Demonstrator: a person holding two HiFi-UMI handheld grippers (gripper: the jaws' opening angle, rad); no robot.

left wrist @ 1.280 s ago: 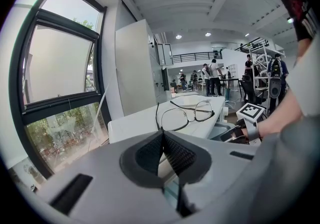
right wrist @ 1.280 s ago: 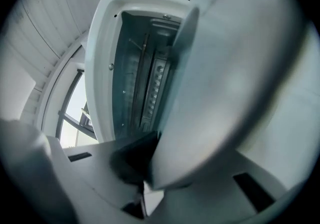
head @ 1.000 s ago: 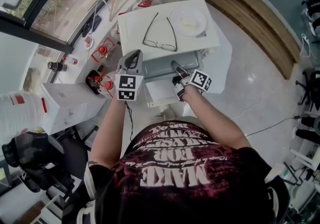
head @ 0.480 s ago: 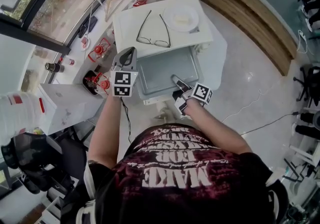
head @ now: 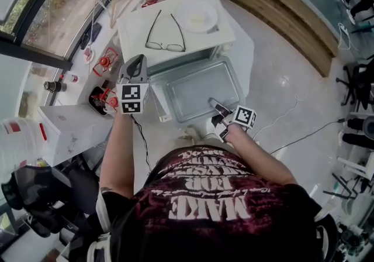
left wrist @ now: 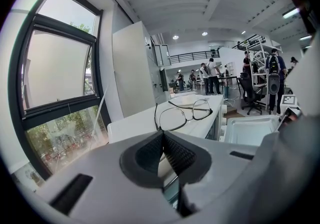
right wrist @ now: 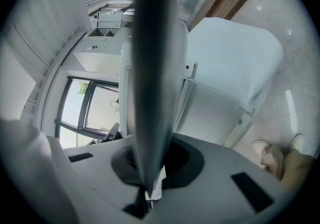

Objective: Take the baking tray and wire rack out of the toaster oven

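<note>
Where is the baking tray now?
In the head view, the baking tray is at the centre, sticking out in front of the toaster oven; the right gripper holds its near right edge.

baking tray (head: 198, 88): matt grey metal | floor (head: 280, 68): smooth, glossy

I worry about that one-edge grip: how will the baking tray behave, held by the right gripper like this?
The baking tray looks like thin rigid metal, so it should be stiff. The right gripper pinches only its near rim, so the far end may dip or twist. Its smooth sheen suggests it could slip.
</note>
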